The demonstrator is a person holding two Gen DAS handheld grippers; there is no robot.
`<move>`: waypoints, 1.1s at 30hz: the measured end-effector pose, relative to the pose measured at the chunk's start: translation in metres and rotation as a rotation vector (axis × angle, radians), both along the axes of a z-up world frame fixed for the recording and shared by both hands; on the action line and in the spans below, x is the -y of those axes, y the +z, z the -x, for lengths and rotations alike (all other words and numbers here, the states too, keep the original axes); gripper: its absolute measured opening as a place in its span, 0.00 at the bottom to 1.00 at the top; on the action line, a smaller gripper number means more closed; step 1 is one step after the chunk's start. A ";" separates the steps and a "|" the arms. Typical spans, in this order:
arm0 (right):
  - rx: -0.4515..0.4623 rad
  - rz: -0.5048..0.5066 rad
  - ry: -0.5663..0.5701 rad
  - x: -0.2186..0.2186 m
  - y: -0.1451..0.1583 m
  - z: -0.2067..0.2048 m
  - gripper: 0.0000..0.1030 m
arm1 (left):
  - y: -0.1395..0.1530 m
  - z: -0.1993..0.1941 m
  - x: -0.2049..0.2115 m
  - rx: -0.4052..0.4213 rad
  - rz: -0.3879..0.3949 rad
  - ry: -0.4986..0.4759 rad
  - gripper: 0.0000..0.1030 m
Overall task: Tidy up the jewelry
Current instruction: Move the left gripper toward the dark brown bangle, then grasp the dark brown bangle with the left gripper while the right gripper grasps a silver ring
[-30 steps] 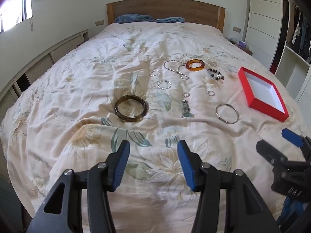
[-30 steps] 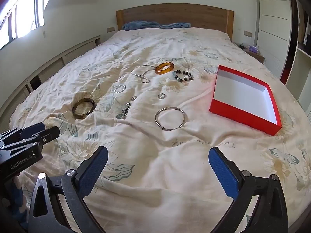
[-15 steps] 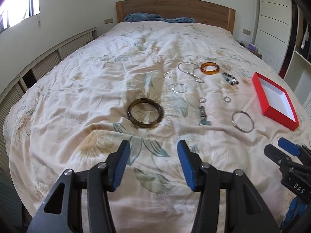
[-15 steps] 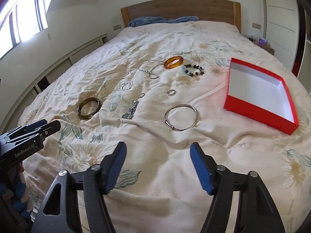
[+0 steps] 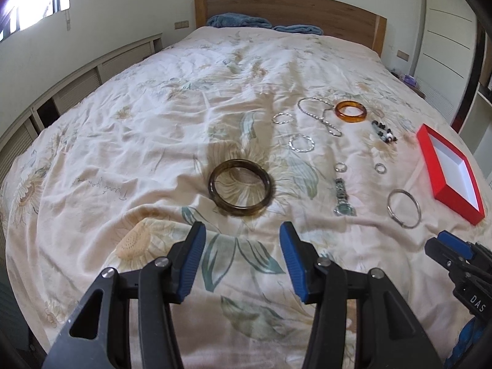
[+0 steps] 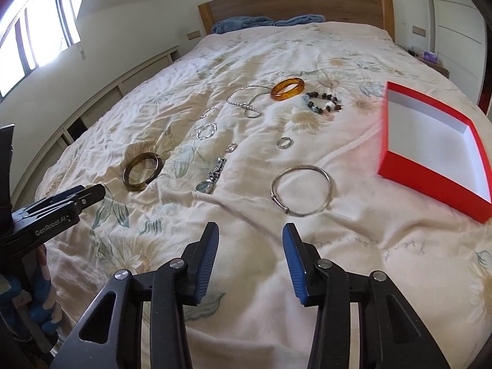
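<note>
Jewelry lies spread on a floral bedspread. A dark brown bangle [image 5: 240,188] sits just beyond my left gripper [image 5: 241,240], whose jaws are closing a little with nothing between them. A thin silver bangle [image 6: 301,190] lies just ahead of my right gripper [image 6: 250,240], whose jaws are closing on empty air. Farther off I see an amber bangle [image 6: 287,89], a bead bracelet [image 6: 324,104], a silver chain [image 6: 246,104], a watch [image 6: 212,176] and small rings [image 6: 283,143]. An open red box [image 6: 430,184] with a white inside stands at the right.
The bed [image 5: 123,153] fills both views, with a wooden headboard [image 6: 295,3] and blue towels [image 6: 243,23] at the far end. Low cabinets [image 5: 77,86] line the left wall and white wardrobes [image 5: 446,30] the right. The left gripper [image 6: 61,203] shows at the right wrist view's left edge.
Both grippers have moved forward and lower toward the jewelry. The right gripper's jaws have narrowed a lot. The dark bangle and the silver bangle now sit closer to the fingertips.
</note>
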State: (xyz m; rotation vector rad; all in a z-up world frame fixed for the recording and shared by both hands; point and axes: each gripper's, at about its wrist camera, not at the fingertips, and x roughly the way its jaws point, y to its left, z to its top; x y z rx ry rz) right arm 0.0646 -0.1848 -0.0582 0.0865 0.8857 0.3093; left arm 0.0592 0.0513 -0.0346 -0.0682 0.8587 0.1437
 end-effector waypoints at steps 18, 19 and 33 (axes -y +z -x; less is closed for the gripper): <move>-0.032 -0.059 0.060 -0.014 -0.012 -0.061 0.31 | -0.023 -0.059 -0.039 -0.040 0.060 0.110 0.29; -0.033 -0.062 0.066 -0.016 -0.014 -0.064 0.30 | -0.025 -0.061 -0.041 -0.042 0.061 0.115 0.29; -0.027 -0.058 0.053 -0.008 -0.023 -0.092 0.27 | -0.046 -0.077 -0.057 -0.086 0.080 0.160 0.29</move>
